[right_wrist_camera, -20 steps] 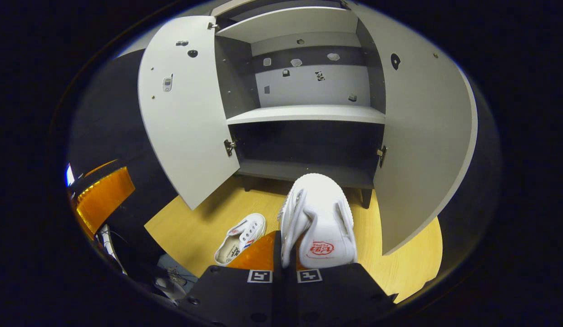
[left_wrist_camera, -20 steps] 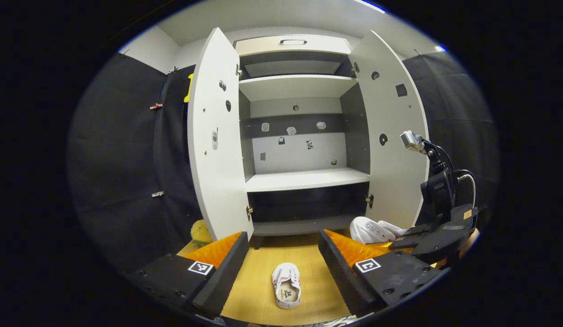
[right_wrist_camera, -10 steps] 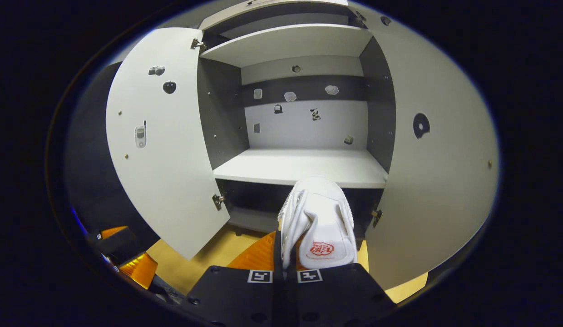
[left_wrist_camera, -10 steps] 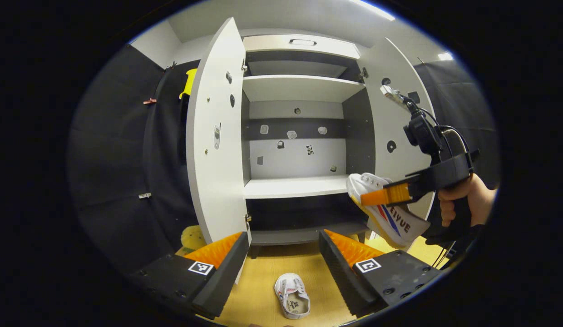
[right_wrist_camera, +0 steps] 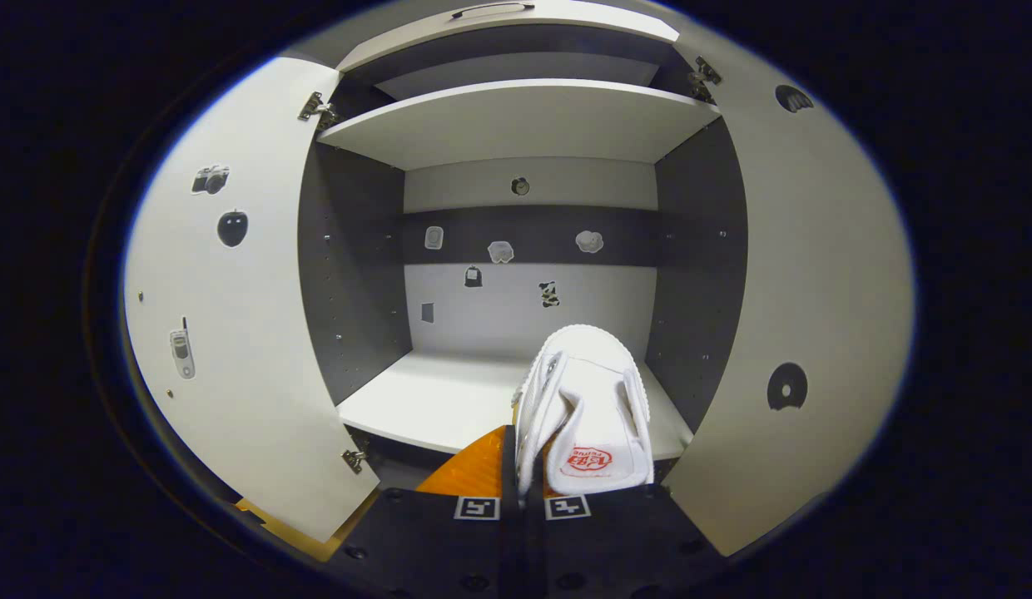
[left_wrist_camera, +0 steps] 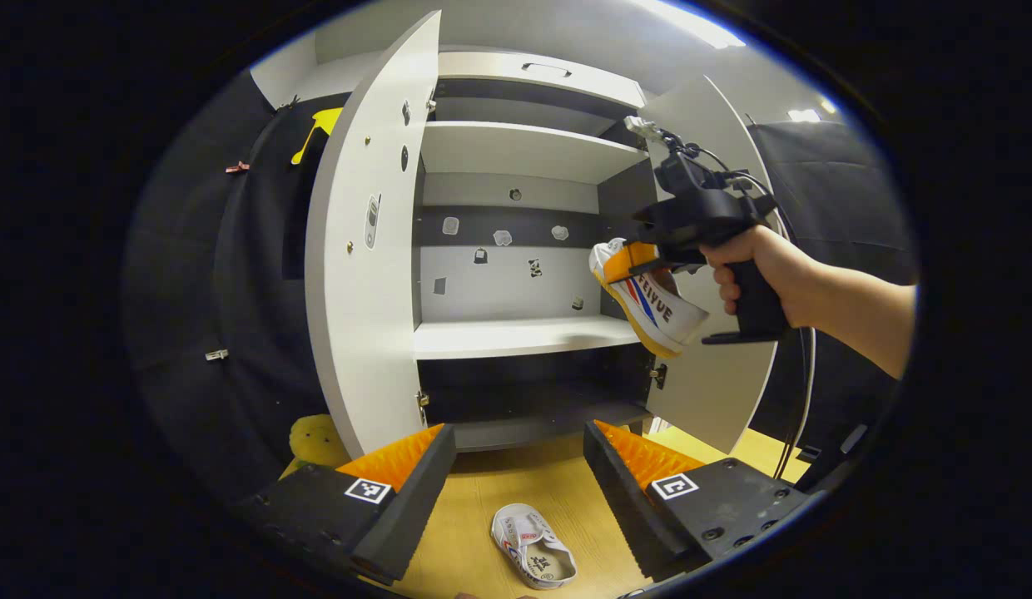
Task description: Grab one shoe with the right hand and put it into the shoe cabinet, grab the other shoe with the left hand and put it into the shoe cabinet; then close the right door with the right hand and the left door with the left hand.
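Observation:
In the right gripper view my right gripper (right_wrist_camera: 523,466) is shut on a white shoe (right_wrist_camera: 584,408), toe pointing into the open cabinet (right_wrist_camera: 449,399), just before its middle shelf. The left gripper view shows that same shoe (left_wrist_camera: 649,304) held up by the right gripper (left_wrist_camera: 628,264) in a person's hand, in front of the right door (left_wrist_camera: 716,383). The other white shoe (left_wrist_camera: 533,547) lies on the wooden floor between the fingers of my left gripper (left_wrist_camera: 516,466), which is open and well above it. Both cabinet doors stand open.
The left door (left_wrist_camera: 362,274) swings out toward me, the right door (right_wrist_camera: 807,333) close beside the held shoe. A yellow soft object (left_wrist_camera: 316,439) sits on the floor by the left door. Cables hang under the person's arm (left_wrist_camera: 849,299).
The right gripper has lifted the shoe up and forward, from floor level to the height of the middle shelf. The left gripper has drifted slightly, still open over the floor shoe.

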